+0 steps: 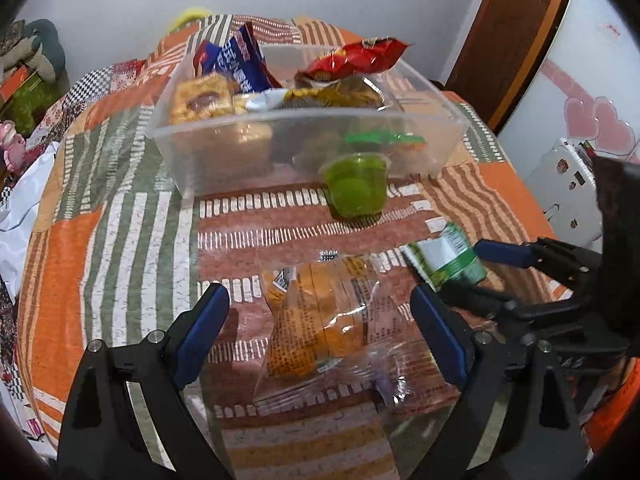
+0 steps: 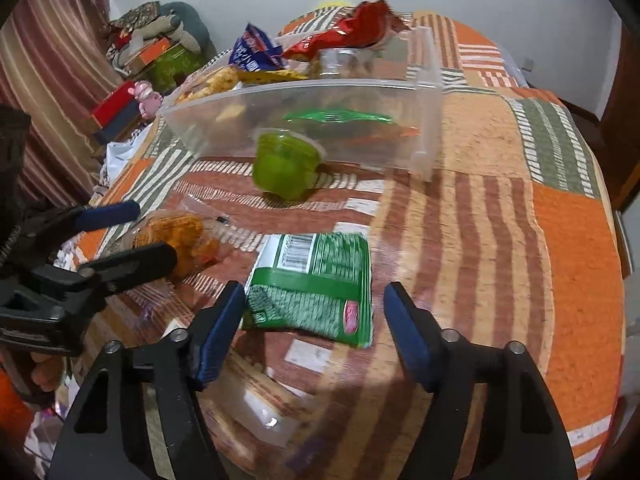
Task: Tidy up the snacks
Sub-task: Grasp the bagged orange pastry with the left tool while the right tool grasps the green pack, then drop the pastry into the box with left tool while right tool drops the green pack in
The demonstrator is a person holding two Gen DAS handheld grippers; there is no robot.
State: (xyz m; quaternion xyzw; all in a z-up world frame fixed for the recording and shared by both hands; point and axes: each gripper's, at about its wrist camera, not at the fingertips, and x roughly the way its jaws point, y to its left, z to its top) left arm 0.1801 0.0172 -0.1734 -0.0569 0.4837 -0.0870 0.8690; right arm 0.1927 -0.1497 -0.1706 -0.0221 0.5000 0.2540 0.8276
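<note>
A clear plastic bin (image 1: 208,148) (image 2: 428,92) at the back of the table holds several snack packets, among them a red bag (image 1: 356,60) and a blue one (image 1: 240,60). A green jelly cup (image 1: 354,188) (image 2: 286,168) lies on its side in front of the bin. A clear bag of orange snacks (image 1: 320,324) (image 2: 180,240) lies between the fingers of my open left gripper (image 1: 320,332). A green packet (image 2: 316,280) (image 1: 448,256) lies between the fingers of my open right gripper (image 2: 316,332). The right gripper also shows in the left wrist view (image 1: 460,268).
The table carries a patchwork cloth (image 2: 500,240) in orange, green and brown under a glass top. Boxes and soft toys (image 2: 160,52) are piled at the far left. A white appliance (image 1: 568,184) and a brown door (image 1: 516,28) stand to the right.
</note>
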